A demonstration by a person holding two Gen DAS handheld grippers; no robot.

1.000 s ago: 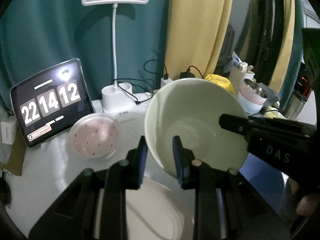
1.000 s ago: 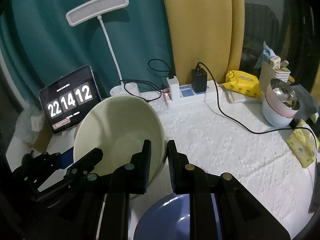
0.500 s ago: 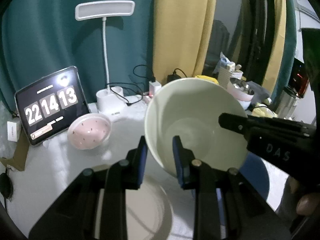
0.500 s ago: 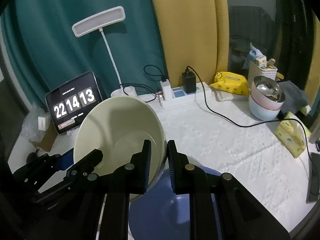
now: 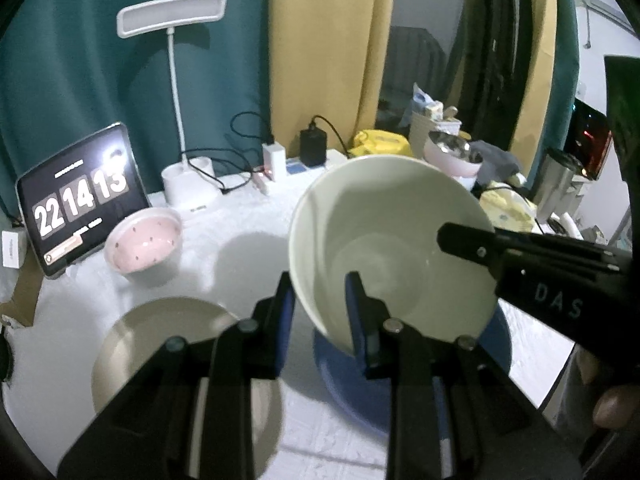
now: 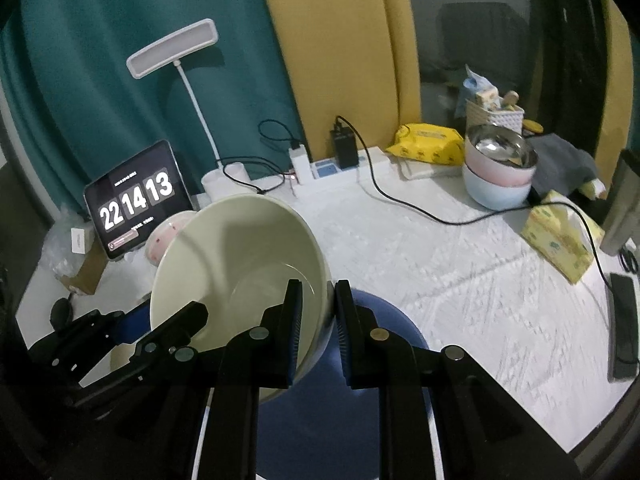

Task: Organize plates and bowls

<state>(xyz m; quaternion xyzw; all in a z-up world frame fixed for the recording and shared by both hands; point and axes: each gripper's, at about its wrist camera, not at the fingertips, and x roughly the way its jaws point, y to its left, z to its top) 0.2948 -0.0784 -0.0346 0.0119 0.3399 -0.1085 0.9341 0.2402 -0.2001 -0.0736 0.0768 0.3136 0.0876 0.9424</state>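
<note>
Both grippers are carrying the cream bowl (image 5: 394, 248): left gripper (image 5: 320, 304) and right gripper (image 6: 316, 320) each pinch its rim at opposite sides. It's tilted in the air right over the blue plate (image 6: 336, 412). Next, I'd guess, level it and lower it onto that plate.

The tablet (image 5: 80, 196) propped at the back left of the worktop (image 6: 440, 272) shows large white flip-clock digits reading 22 14 13; the smaller lines above and below them are too small to read. The right hand-held gripper (image 5: 556, 304) carries the letters DAS on its black body.
</note>
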